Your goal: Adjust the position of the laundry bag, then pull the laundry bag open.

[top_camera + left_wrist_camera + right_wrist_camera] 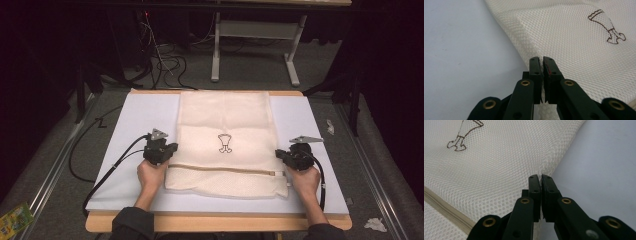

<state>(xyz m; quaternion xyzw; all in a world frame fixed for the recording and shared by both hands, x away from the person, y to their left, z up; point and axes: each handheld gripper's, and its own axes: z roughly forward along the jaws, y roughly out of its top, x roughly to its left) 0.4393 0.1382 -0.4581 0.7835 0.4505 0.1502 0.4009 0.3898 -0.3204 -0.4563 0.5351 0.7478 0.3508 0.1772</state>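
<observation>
A dim room with cables and a table frame on the floor lies beyond the pale mat (130,120) that covers my work table, and on that mat the mesh laundry bag (225,125) is spread flat down the middle, reaching from the far edge to near the front edge, with a small printed emblem (225,143) at its centre and a zipper (220,169) running across just above its near end. I have my left gripper (167,150) at the bag's left edge and my right gripper (282,155) at its right edge, both level with each other just beyond the zipper line. In the left gripper view my jaws are pinched together on the edge of the mesh (564,37), a thin sliver of fabric caught between the pads; in the right gripper view the jaws are likewise clamped on the folded side hem (506,162). I judge this bag to be very light, limp and open-weave: it will sag and fold wherever it is unsupported, and a single layer could slip out of a shallow pinch. The doubled side edges are the sound places to hold, symmetrically, as I do now. The zipper seam is stiffer and should act as a natural fold line, and the mesh could snag if dragged hard.
</observation>
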